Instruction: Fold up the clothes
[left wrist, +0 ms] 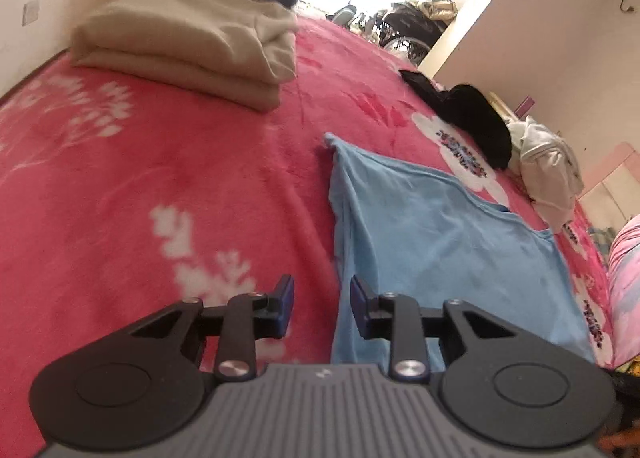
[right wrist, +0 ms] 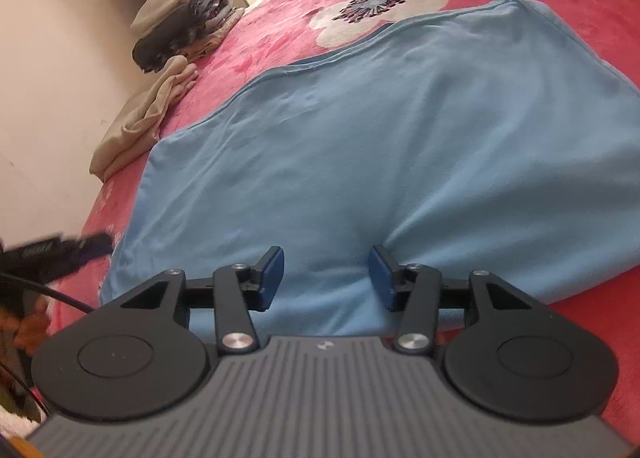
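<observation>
Here, in the left wrist view, the left tool (left wrist: 322, 304) hangs low over the pink floral bed cover (left wrist: 140, 186), its blue pads apart with nothing between them. Just ahead, right of centre in the frame, lies the light blue garment (left wrist: 440, 242), spread flat with one long edge turned toward the tool. At the upper left sits a folded beige garment (left wrist: 188, 46), squared up in layers. Toward the right edge a black garment (left wrist: 476, 118) and a white one (left wrist: 548, 166) lie crumpled.

In the right wrist view, the right tool (right wrist: 326, 276) hovers over the near hem of the same blue garment (right wrist: 380, 130), pads parted and gripping nothing. The cloth fills the middle of the frame, smooth, with a seam running across its upper part. A pile of folded things (right wrist: 184, 22) rests at the upper left beside the wall.

By my reckoning some pieces are folded and stacked, the blue one lies laid out flat, perhaps doubled once, and the black and white pieces remain unfolded.
</observation>
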### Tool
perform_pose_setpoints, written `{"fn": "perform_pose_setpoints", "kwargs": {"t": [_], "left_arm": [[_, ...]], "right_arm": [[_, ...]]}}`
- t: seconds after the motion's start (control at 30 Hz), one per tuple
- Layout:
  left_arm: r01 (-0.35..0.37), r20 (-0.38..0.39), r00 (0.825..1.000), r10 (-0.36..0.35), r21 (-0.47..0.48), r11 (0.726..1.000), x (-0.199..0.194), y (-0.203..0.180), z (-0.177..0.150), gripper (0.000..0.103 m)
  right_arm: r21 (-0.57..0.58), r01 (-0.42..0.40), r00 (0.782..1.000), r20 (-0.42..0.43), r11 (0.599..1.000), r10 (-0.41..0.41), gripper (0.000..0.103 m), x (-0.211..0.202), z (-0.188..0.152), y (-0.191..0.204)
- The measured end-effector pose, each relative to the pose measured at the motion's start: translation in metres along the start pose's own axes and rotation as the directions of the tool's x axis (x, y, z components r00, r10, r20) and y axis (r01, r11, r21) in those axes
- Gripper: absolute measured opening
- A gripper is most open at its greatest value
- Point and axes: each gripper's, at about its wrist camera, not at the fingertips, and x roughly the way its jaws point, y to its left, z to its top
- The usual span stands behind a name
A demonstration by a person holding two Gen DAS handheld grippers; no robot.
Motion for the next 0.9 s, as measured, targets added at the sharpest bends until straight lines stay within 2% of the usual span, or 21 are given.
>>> {"fn": "perform_pose_setpoints", "kwargs": {"t": [0.1, 0.2, 0.27, 0.33, 0.4, 0.47, 0.53, 0.6, 0.7, 0.77, 0.83, 0.9], "left_arm": [[0.013, -0.008, 1.0, -0.013, -0.035, 0.999, 0.011, 0.004, 0.004, 0.001], [-0.015, 0.046, 0.999, 0.02, -0.112, 0.994, 0.001, 0.014, 0.005, 0.0], [-0.027, 0.069, 0.997, 0.041, -0.198, 0.98, -0.007, 0.029, 0.007, 0.0], [-0.013, 0.077, 0.997, 0.032, -0.232, 0.973, -0.012, 0.039, 0.01, 0.0], [-0.004, 0.078, 0.997, 0.02, -0.204, 0.979, -0.01, 0.035, 0.016, 0.002], [0.005, 0.078, 0.997, 0.009, -0.167, 0.986, -0.006, 0.028, 0.023, 0.012], [0.008, 0.066, 0.998, 0.001, -0.139, 0.99, 0.006, 0.021, 0.029, 0.027], [0.012, 0.052, 0.999, -0.006, -0.112, 0.994, 0.02, 0.013, 0.035, 0.032], [0.018, 0.031, 0.999, -0.016, -0.072, 0.997, 0.04, 0.001, 0.045, 0.032], [0.011, 0.052, 0.999, -0.01, -0.027, 1.0, 0.044, -0.009, 0.047, 0.031], [-0.002, 0.093, 0.996, -0.002, 0.038, 0.999, 0.042, -0.021, 0.048, 0.031], [-0.02, 0.115, 0.993, 0.002, 0.152, 0.988, 0.042, -0.04, 0.044, 0.032]], "right_arm": [[-0.009, 0.006, 1.0, 0.001, 1.0, -0.006, 0.047, 0.0, -0.001, 0.002], [-0.012, 0.005, 1.0, 0.001, 1.0, -0.005, 0.047, 0.001, -0.001, 0.001], [-0.007, 0.001, 1.0, 0.003, 1.0, -0.001, 0.047, 0.002, -0.001, 0.0], [-0.001, -0.002, 1.0, 0.004, 1.0, 0.002, 0.047, 0.002, -0.001, -0.001], [-0.001, -0.003, 1.0, 0.005, 1.0, 0.003, 0.047, 0.003, -0.001, -0.001], [-0.003, -0.006, 1.0, 0.005, 1.0, 0.006, 0.049, 0.003, -0.001, -0.001], [-0.007, -0.004, 1.0, 0.005, 1.0, 0.004, 0.049, 0.003, -0.001, 0.0], [-0.011, -0.001, 1.0, 0.005, 1.0, 0.001, 0.049, 0.002, -0.001, 0.001], [-0.017, 0.007, 1.0, 0.006, 1.0, -0.007, 0.049, 0.002, -0.002, 0.003], [-0.024, 0.012, 1.0, 0.006, 1.0, -0.012, 0.049, 0.002, -0.002, 0.004], [-0.033, 0.017, 1.0, 0.007, 0.999, -0.017, 0.05, 0.003, -0.003, 0.006], [-0.04, 0.018, 1.0, 0.007, 0.999, -0.018, 0.051, 0.003, -0.003, 0.006]]}}
